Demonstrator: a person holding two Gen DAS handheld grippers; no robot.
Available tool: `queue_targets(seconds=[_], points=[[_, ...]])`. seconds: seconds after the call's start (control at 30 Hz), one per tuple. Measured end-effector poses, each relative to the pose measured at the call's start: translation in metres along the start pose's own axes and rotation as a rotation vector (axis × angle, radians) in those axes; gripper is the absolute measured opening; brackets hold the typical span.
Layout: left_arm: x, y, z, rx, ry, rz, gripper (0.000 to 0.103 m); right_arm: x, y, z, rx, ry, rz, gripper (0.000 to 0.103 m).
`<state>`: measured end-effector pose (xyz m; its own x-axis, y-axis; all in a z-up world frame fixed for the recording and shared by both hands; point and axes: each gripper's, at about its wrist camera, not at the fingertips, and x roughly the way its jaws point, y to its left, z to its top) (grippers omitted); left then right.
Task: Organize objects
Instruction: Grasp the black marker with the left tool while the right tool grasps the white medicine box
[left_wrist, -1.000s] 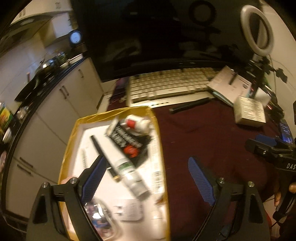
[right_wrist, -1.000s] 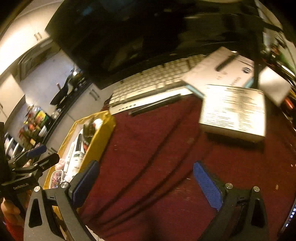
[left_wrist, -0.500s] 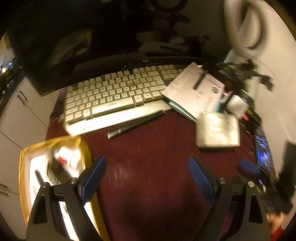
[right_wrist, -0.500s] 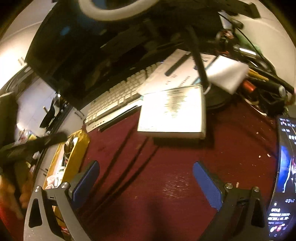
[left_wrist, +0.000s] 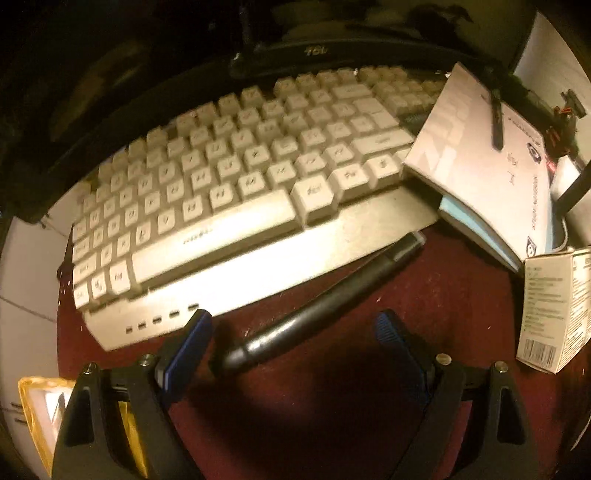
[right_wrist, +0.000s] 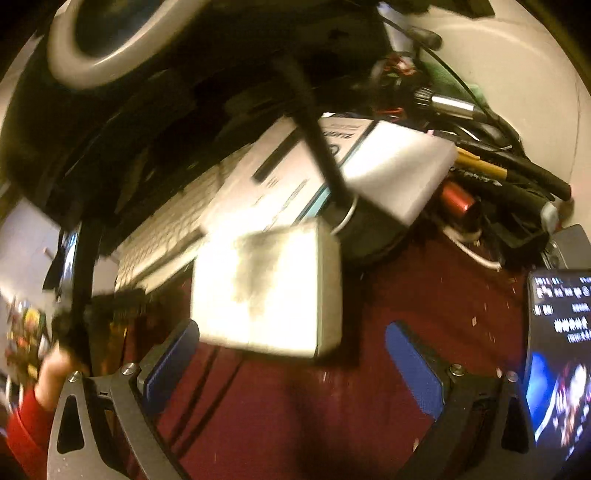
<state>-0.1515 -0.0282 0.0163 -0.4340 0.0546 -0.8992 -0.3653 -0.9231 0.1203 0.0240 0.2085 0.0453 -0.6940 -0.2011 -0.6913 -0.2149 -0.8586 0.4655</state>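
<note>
Pen (left_wrist: 325, 302), black, on maroon desk (left_wrist: 424, 398); long axis diagonal, near end between spread fingers of left claw (left_wrist: 291, 343), empty; right claw (right_wrist: 291, 354) released, facing white box (right_wrist: 266, 291).

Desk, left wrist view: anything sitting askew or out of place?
Yes. A booklet lies tilted across the right end of the keyboard, covering some keys, with a black pen on top. Another black pen lies loose and slanted on the red cloth along the keyboard's front edge. Nothing looks spilled or broken.
</note>
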Motion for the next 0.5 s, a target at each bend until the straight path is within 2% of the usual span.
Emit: queue_targets(seconds=[0.07, 0.13, 0.2, 0.27, 0.3, 0.33, 0.37, 0.4, 0.43, 0.5], points=[[0.000, -0.001, 0.000, 0.005, 0.001, -0.006, 0.088, 0.010, 0.000, 0.007, 0.013, 0.002, 0.005, 0.103], [-0.001, 0.000, -0.001, 0.005, 0.005, -0.040, 0.079, 0.018, 0.002, 0.009, 0.015, 0.009, 0.010, 0.103], [-0.003, 0.001, -0.004, 0.003, 0.012, -0.085, 0.064, 0.024, 0.009, 0.007, 0.004, 0.040, 0.073, 0.103], [-0.007, -0.001, -0.007, 0.009, 0.018, -0.112, 0.053, 0.025, 0.018, 0.002, -0.012, 0.099, 0.187, 0.103], [-0.008, -0.003, -0.008, 0.018, 0.021, -0.113, 0.046, 0.027, 0.022, -0.002, -0.009, 0.151, 0.279, 0.103], [-0.010, -0.005, -0.010, 0.030, 0.026, -0.117, 0.041, 0.028, 0.029, -0.006, -0.002, 0.220, 0.413, 0.103], [-0.013, -0.008, -0.013, 0.042, 0.033, -0.126, 0.033, 0.027, 0.034, -0.009, -0.005, 0.257, 0.496, 0.103], [-0.015, -0.010, -0.015, 0.054, 0.038, -0.127, 0.029, 0.023, 0.038, -0.011, -0.019, 0.264, 0.525, 0.103], [-0.017, -0.013, -0.018, 0.067, 0.042, -0.124, 0.027, 0.015, 0.043, -0.011, -0.055, 0.238, 0.489, 0.103], [-0.021, -0.016, -0.024, 0.084, 0.049, -0.116, 0.024, 0.003, 0.048, -0.007, -0.131, 0.163, 0.336, 0.103]])
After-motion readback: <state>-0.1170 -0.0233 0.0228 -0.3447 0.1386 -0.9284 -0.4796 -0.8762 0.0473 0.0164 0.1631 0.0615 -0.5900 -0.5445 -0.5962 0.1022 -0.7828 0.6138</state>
